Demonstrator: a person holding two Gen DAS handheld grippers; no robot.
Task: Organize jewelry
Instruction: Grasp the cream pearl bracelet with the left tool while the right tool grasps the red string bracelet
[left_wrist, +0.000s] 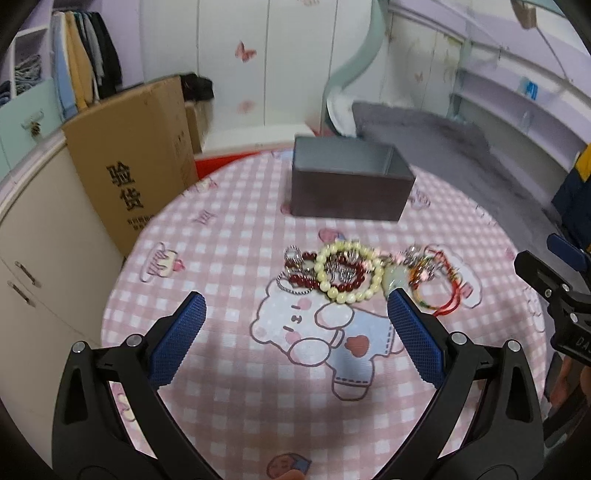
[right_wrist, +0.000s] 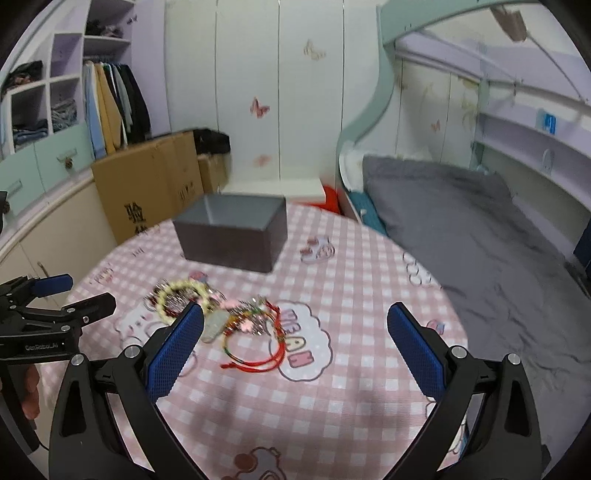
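A pile of jewelry lies mid-table: a cream bead bracelet over a dark red bead bracelet, silver rings, a pale jade pendant and red cord bracelets. The pile also shows in the right wrist view, with the cream bracelet and the red cords. A dark open box stands behind it. My left gripper is open, just short of the pile. My right gripper is open above the table, right of the pile.
The round table has a pink checked cloth with cartoon prints. Cardboard boxes and cabinets stand to the left. A grey bed lies to the right. The right gripper's body shows at the left view's right edge.
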